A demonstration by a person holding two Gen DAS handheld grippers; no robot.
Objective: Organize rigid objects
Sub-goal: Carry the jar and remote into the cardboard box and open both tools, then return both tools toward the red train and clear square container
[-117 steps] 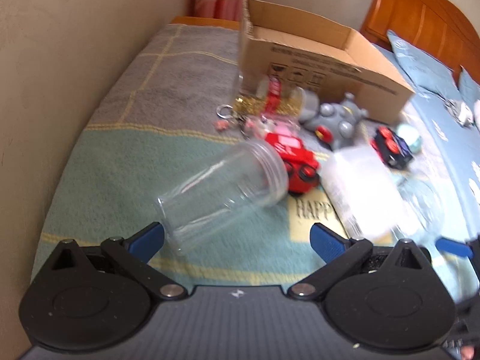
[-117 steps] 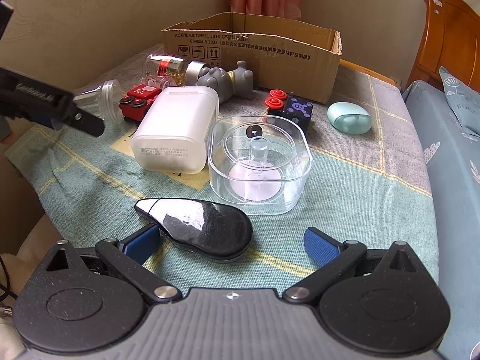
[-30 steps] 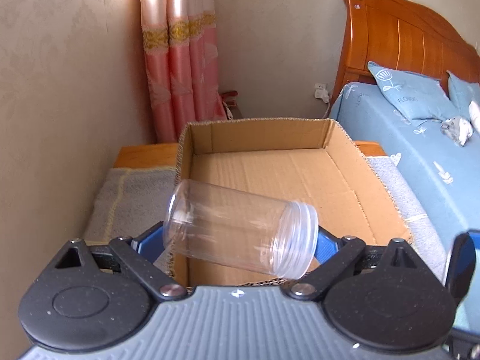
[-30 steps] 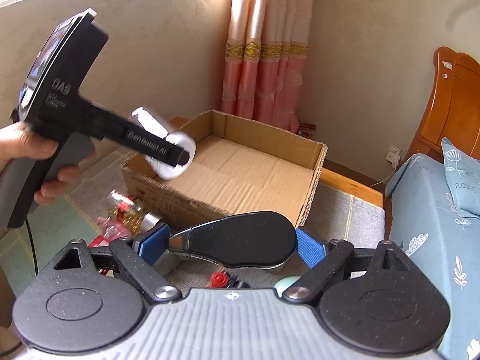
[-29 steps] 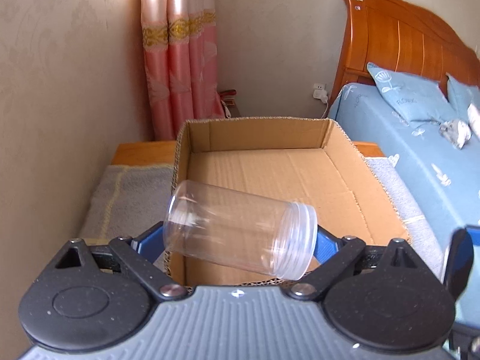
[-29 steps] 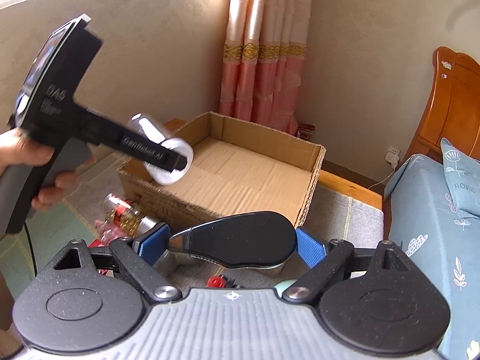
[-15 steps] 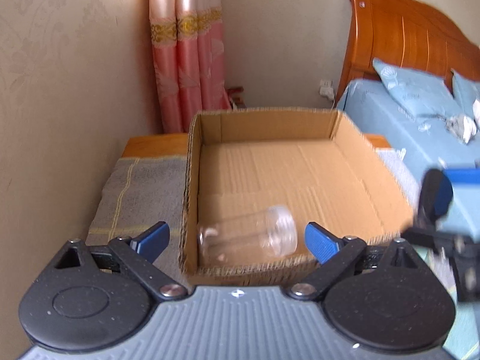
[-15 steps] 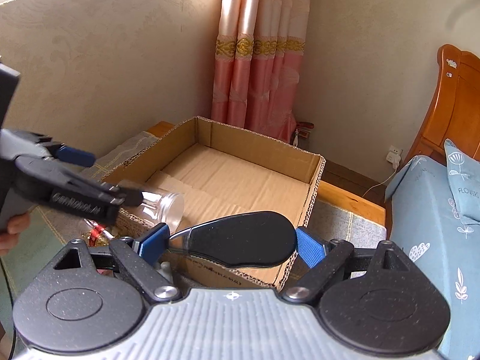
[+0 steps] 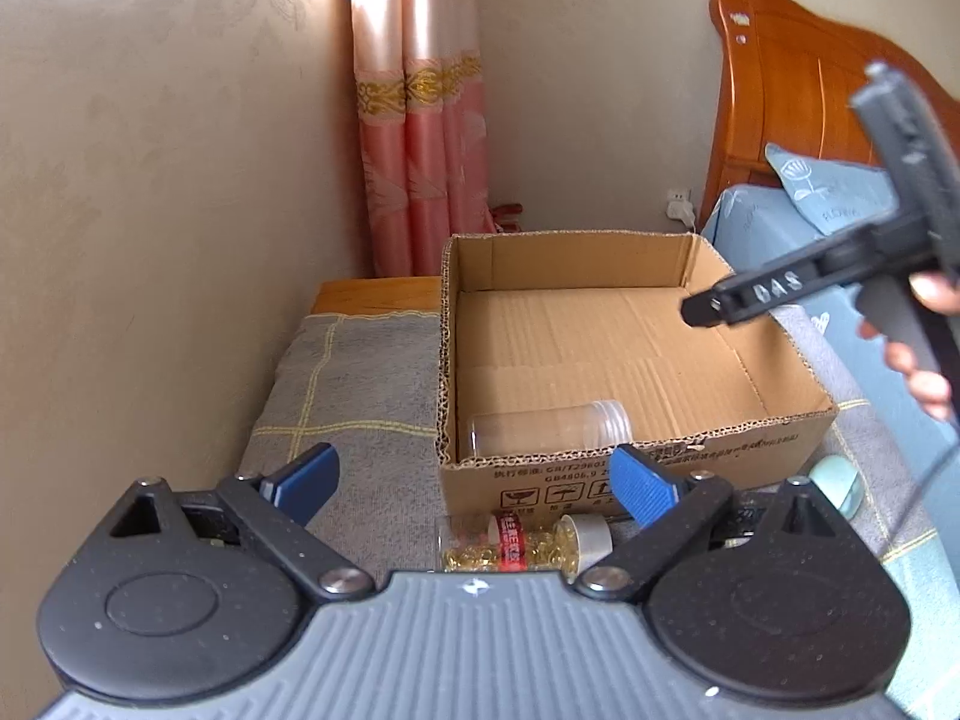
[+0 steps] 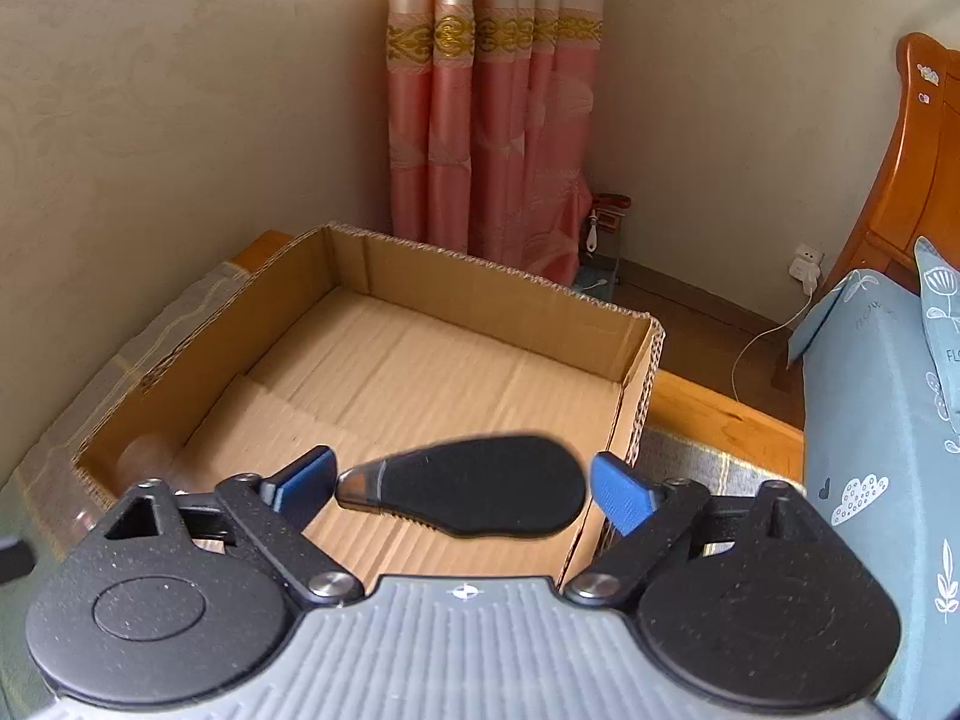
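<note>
So the surface is a wooden table [image 9: 372, 294] with a grey and green checked cloth [image 9: 360, 384] over it, yellow lines running through. On the cloth sits an open cardboard box [image 9: 660, 462], and right in front of it a bottle of yellow capsules [image 9: 522, 543] lies on its side. Off to the right there's a small mint-green case [image 9: 837, 483].
</note>
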